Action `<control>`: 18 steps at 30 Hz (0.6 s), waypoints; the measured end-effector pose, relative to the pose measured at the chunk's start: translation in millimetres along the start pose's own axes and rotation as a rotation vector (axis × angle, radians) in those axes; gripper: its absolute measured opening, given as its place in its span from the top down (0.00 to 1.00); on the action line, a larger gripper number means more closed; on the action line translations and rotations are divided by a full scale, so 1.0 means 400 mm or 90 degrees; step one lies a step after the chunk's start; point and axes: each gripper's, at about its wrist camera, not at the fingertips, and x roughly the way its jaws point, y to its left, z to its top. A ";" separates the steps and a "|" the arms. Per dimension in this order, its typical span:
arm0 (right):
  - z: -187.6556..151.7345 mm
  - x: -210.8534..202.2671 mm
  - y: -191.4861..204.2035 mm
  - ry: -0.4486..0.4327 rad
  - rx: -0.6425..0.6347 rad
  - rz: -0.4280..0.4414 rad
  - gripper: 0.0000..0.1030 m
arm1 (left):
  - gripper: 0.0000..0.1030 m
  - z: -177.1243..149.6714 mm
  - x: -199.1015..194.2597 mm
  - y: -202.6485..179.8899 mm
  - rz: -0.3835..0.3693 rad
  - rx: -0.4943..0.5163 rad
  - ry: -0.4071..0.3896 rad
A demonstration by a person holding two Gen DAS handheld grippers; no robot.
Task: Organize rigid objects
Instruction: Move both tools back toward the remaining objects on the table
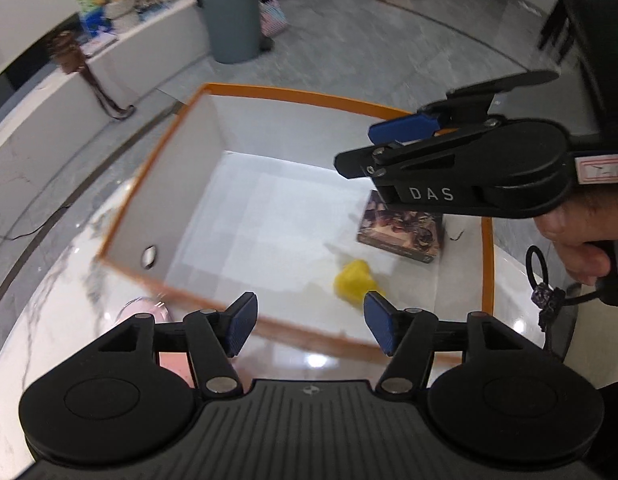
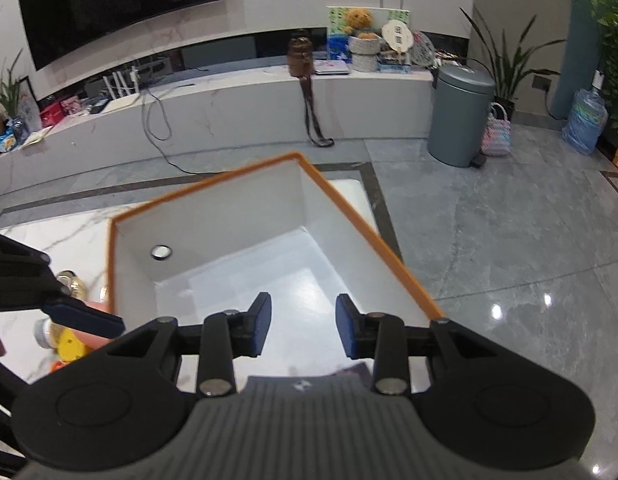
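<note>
A white box with an orange rim (image 1: 293,94) stands on the marble table; it also shows in the right wrist view (image 2: 213,182). Inside it lie a dark printed card box (image 1: 401,228) and a yellow object (image 1: 355,280). My left gripper (image 1: 309,326) is open and empty, above the box's near rim. My right gripper (image 2: 303,326) is open and empty, held over the box interior; it shows from the side in the left wrist view (image 1: 373,148). The corner of the card box (image 2: 349,370) peeks below its fingers.
A pink object (image 1: 149,308) sits on the table left of the box. Bottles and a yellow-orange item (image 2: 67,340) lie on the table beside the box. A grey bin (image 2: 459,114), a low marble bench (image 2: 229,108) and a tiled floor lie beyond.
</note>
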 end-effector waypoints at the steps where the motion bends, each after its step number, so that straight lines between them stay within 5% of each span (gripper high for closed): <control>1: 0.002 -0.002 0.011 -0.002 -0.004 0.004 0.65 | 0.28 -0.012 -0.017 0.016 0.002 -0.013 -0.009; 10: 0.016 -0.021 0.123 -0.018 -0.038 0.053 0.63 | 0.25 -0.130 -0.115 0.116 0.015 -0.143 -0.060; 18: 0.013 -0.038 0.220 -0.026 -0.072 0.094 0.62 | 0.20 -0.242 -0.139 0.107 0.033 -0.179 -0.073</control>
